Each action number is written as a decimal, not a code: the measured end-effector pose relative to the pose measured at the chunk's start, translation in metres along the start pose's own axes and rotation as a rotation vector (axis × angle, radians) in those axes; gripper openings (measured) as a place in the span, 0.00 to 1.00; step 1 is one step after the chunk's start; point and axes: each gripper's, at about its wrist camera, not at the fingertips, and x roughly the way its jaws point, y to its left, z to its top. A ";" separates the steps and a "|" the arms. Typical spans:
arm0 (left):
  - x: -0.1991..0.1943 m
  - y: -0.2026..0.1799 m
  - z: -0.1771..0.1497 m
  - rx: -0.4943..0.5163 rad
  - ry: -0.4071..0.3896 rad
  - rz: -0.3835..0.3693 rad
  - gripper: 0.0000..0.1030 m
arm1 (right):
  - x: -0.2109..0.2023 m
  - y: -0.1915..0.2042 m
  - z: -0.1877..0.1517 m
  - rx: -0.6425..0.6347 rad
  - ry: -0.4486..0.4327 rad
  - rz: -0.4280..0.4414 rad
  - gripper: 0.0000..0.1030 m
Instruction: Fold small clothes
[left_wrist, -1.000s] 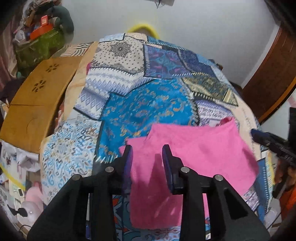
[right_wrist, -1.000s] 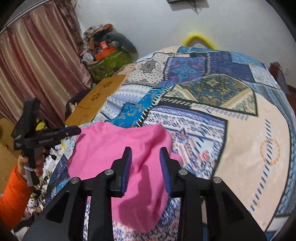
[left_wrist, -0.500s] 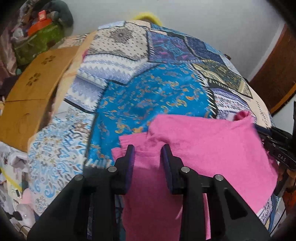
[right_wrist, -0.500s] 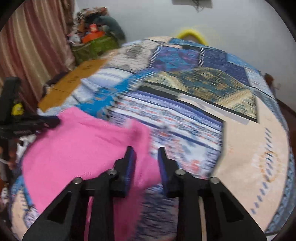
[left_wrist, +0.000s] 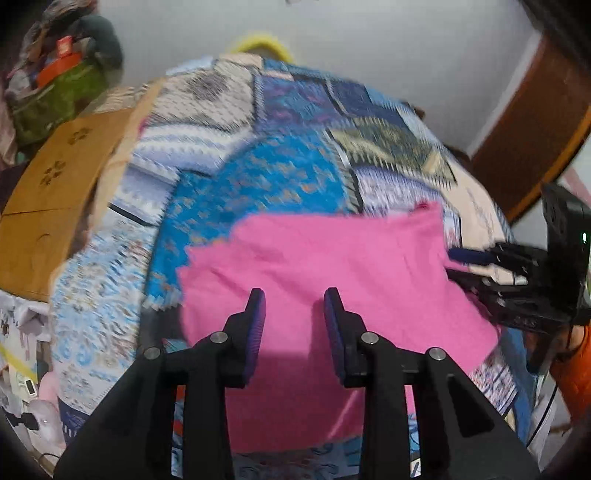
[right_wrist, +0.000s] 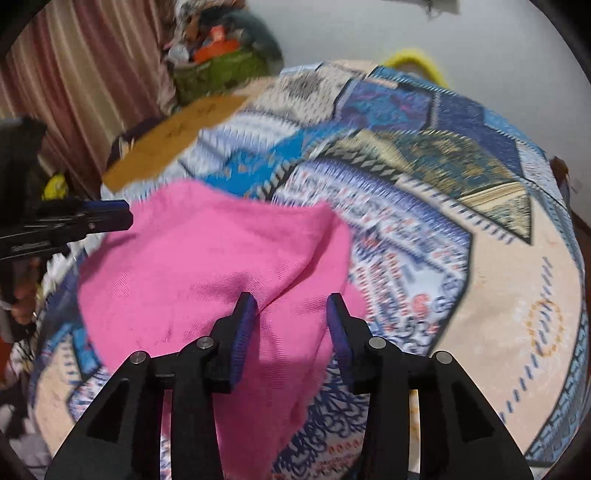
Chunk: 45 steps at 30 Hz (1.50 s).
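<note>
Hovering over the pink cloth (left_wrist: 332, 258) on the patchwork bedspread (left_wrist: 288, 177), both hand-held grippers gape wide, holding nothing.

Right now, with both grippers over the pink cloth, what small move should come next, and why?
Probably lower the right gripper onto the pink cloth and pinch the raised ridge under it. Both it and the left gripper are open, holding nothing, and the cloth lies rumpled on the patchwork bedspread.

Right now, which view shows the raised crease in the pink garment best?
Right wrist: the pink garment shows its raised crease running toward the open right claw. In the left wrist view the garment looks flatter and blurred, crease indistinct.
</note>
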 end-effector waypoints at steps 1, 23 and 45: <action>0.006 -0.003 -0.002 0.010 0.016 0.015 0.30 | 0.002 -0.001 -0.001 0.003 -0.010 0.002 0.36; 0.023 -0.005 -0.013 -0.003 0.047 0.042 0.30 | -0.044 -0.037 -0.002 0.124 -0.121 -0.032 0.02; -0.066 0.005 0.017 -0.007 -0.148 0.124 0.32 | -0.068 -0.016 0.017 0.098 -0.178 -0.140 0.20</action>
